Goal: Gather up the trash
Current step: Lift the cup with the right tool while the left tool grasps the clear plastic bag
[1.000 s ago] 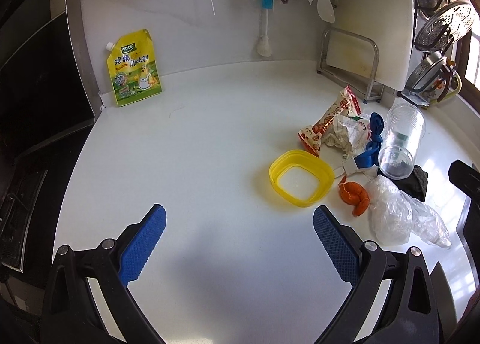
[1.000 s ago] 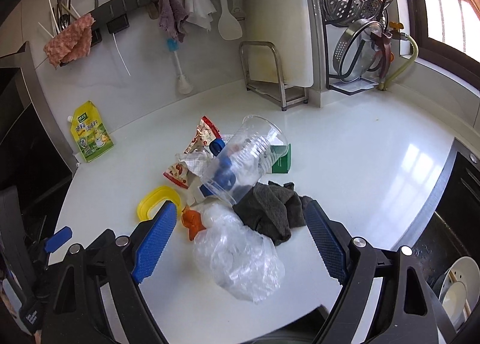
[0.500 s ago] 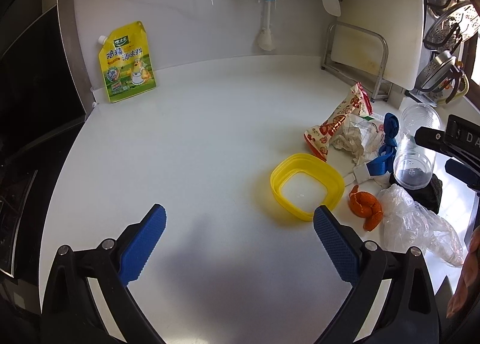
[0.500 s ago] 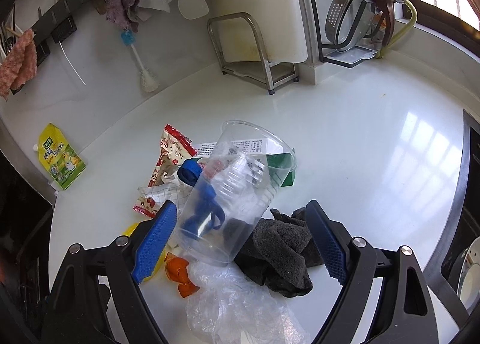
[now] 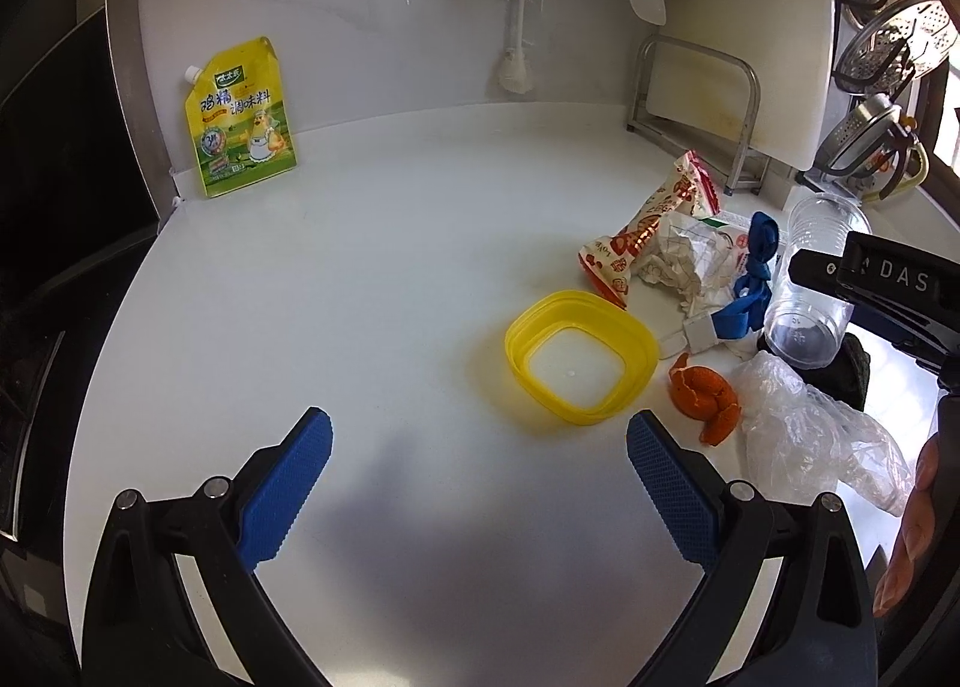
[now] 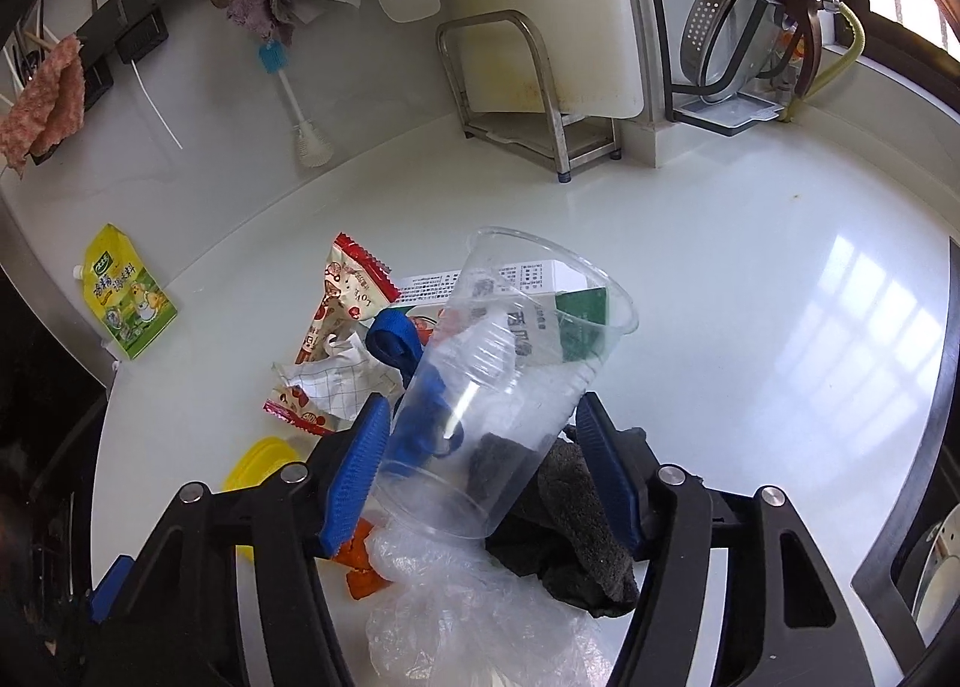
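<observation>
A pile of trash lies on the white counter: a clear plastic cup (image 6: 510,375), a red snack wrapper (image 5: 651,228), crumpled paper (image 5: 684,261), a blue strap (image 5: 753,279), orange peel (image 5: 705,399), a clear plastic bag (image 5: 810,435) and a dark cloth (image 6: 576,519). A yellow square ring (image 5: 579,354) lies left of the pile. My right gripper (image 6: 480,471) is shut on the tilted cup, near its base. My left gripper (image 5: 477,483) is open and empty above bare counter, in front of the yellow ring.
A yellow seasoning pouch (image 5: 243,117) leans on the back wall at left. A steel rack with a white cutting board (image 6: 540,81) stands behind the pile. A bottle brush (image 6: 300,117) hangs on the wall. The counter edge drops to a sink at right (image 6: 936,447).
My right gripper has moved forward to the cup and closed on it. The left gripper has drifted a little closer to the yellow ring, still open.
</observation>
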Tool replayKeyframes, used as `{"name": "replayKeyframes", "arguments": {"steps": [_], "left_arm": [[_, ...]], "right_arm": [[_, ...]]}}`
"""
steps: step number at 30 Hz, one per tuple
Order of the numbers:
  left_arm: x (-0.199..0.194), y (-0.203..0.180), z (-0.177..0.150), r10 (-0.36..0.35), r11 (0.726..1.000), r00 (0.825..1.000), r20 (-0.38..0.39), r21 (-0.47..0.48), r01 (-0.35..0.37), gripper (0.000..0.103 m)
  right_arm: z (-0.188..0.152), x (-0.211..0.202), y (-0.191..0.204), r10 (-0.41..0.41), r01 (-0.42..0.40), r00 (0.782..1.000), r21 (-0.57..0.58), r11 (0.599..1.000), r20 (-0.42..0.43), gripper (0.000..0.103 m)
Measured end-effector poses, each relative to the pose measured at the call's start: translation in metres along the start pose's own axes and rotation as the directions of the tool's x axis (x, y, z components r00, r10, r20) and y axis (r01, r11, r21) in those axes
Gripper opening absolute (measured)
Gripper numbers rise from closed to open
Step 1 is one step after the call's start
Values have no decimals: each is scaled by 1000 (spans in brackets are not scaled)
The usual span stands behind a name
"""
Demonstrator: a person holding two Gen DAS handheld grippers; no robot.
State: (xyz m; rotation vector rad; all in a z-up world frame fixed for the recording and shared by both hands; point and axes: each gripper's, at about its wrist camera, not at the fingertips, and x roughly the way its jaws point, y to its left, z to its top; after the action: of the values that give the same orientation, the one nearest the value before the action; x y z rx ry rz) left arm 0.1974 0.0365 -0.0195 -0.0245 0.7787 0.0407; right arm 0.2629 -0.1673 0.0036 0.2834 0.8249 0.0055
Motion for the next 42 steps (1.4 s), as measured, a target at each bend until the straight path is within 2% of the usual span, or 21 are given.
{"name": "replayKeyframes", "arguments": {"steps": [8,12,17,22,25,28,32,34,35,37,39,42], "left_arm": [[-23,-35,-9,-58,998,998,28,17,58,97],[-34,-60,-13,-106,994,994,41,40,104,97],[-41,-87,-8,-144,989,989,42,38,142,97],[-40,-111,1,-127,991,990,53,48,125,97],[-26,-122,-5,-98,993,995,13,64,97,97],[-13,-127,-14,-83,995,996,-19,61,84,97],[-6,-132,-20,-57,996,998,-9,63,58,94],[-3,-137,-22,-44,996,999,-18,77,46,71],[0,-139,-24,-43,996,999,-32,80,46,66],[7,-141,-27,-55,995,996,-67,80,60,41],[10,-142,-31,-60,995,995,-83,77,67,29],[6,-142,-34,-77,994,994,-78,75,83,20]], "right_arm": [[-7,-56,-33,11,-10,996,-10,1000,91,59],[-17,-83,-64,-26,26,991,1,1000,129,59],[-28,-101,-100,-62,61,989,10,998,136,59],[-39,-105,-132,-52,46,991,47,998,123,59],[-46,-103,-145,-33,26,994,62,998,108,59],[-52,-104,-150,-6,0,995,66,998,100,58],[-57,-108,-153,14,-20,994,58,998,108,58],[-59,-110,-155,21,-28,993,58,998,113,58],[-60,-111,-156,27,-34,993,59,998,115,58],[-61,-113,-159,36,-43,992,63,997,117,58],[-62,-115,-161,42,-50,992,64,997,122,58],[-64,-117,-164,48,-56,991,68,996,124,58]]}}
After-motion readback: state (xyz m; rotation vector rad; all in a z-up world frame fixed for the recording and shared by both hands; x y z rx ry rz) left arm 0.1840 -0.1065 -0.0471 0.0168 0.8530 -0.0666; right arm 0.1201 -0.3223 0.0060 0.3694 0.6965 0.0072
